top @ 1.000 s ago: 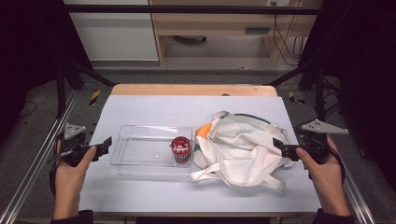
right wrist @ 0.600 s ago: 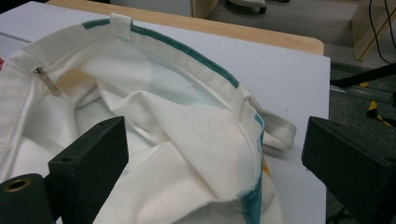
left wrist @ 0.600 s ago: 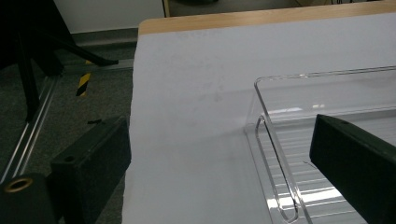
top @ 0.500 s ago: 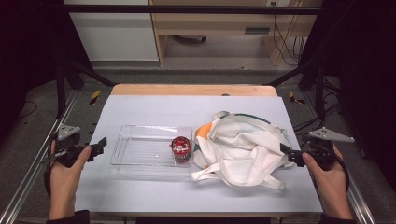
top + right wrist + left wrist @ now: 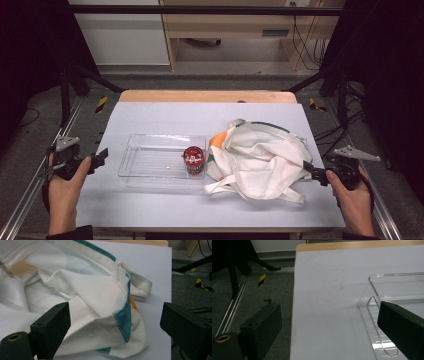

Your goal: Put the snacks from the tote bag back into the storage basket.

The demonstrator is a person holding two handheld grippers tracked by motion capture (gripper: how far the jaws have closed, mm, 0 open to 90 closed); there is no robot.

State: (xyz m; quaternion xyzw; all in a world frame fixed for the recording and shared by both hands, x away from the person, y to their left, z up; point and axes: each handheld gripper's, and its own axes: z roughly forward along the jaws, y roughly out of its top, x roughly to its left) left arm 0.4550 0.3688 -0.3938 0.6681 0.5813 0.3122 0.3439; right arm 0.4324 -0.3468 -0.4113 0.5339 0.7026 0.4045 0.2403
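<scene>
A clear plastic tray (image 5: 150, 155) lies left of the table's middle, with a small red jar (image 5: 193, 159) standing in its right end. A crumpled white cloth bag (image 5: 260, 157) with green and orange patches lies just right of the tray. My left gripper (image 5: 102, 156) is held open at the table's left edge, pointing at the tray (image 5: 377, 300), nothing between its jaws. My right gripper (image 5: 309, 172) is open at the right edge, jaws aimed at the bag (image 5: 87, 295), which lies just ahead of them, apart.
A grey mat (image 5: 210, 120) covers the table, with a wooden strip (image 5: 205, 96) at the far edge. Metal rails (image 5: 25, 200) run along both sides, and dark floor lies beyond. A bag strap (image 5: 140, 285) loops out onto the mat.
Both hands have drawn back and outward toward the table's side edges. Tray, jar and bag have not moved.
</scene>
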